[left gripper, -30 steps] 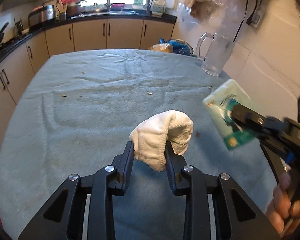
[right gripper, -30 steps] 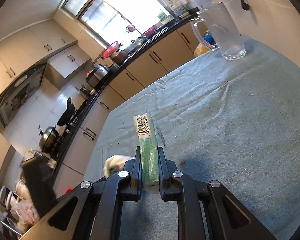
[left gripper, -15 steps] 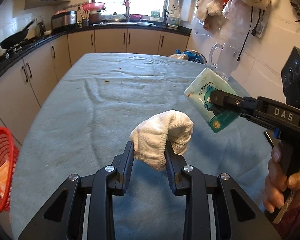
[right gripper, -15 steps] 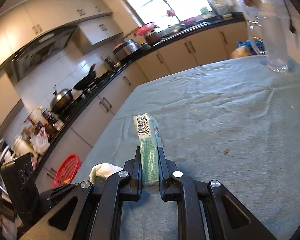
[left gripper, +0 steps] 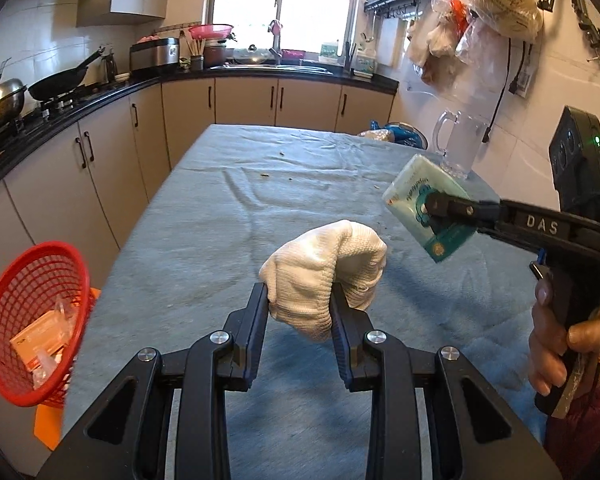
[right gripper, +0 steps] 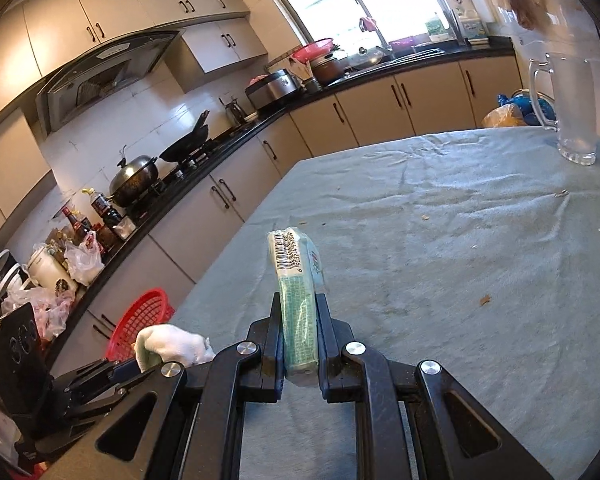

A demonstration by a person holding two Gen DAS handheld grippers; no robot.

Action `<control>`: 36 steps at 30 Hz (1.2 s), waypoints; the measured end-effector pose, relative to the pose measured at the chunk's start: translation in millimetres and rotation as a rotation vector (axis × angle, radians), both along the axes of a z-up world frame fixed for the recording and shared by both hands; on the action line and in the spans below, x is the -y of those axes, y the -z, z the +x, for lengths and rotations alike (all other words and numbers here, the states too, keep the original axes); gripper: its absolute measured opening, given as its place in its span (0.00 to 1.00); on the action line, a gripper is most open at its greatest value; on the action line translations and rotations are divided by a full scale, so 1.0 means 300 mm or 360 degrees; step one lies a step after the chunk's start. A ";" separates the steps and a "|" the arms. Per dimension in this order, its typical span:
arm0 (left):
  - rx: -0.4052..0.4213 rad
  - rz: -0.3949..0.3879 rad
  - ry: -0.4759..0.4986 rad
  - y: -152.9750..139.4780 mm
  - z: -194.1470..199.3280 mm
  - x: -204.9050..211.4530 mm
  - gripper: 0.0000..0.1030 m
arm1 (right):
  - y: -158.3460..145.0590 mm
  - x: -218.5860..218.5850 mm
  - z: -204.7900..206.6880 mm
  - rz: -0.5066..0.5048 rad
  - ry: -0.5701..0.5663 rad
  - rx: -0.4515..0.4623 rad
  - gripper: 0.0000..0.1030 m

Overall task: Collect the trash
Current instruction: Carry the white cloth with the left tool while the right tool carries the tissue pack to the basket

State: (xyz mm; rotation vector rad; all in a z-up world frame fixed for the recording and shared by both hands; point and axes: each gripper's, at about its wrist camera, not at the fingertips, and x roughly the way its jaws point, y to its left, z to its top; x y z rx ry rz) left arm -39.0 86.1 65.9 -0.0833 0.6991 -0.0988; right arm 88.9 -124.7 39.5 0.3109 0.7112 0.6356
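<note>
Matte black two-finger grippers, bare-skinned hand

The left gripper (left gripper: 300, 312) has angular black arms with triangular cut-outs and four round silver screws. The right gripper (left gripper: 440, 208) carries white "DAS" lettering, a small blue tab and a boxy black module with a green light. The hand (left gripper: 556, 344) gripping its handle is bare, beside a dark red sleeve.

Both wrist views look forward, close above the table (left gripper: 204, 240), sharing it.
</note>
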 end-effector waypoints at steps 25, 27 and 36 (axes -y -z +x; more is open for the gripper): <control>0.0106 -0.0160 -0.0349 -0.021 -0.182 -0.470 0.28 | -0.026 -0.515 -0.157 -0.0005 -0.0341 -0.0079 0.13; 0.0110 -0.0175 -0.0410 -0.012 -0.205 -0.540 0.28 | -0.028 -0.576 -0.164 -0.0021 -0.0378 -0.0080 0.13; 0.0073 -0.0223 -0.0682 0.061 -0.270 -0.836 0.28 | -0.031 -0.814 -0.199 -0.0066 -0.0530 -0.0093 0.13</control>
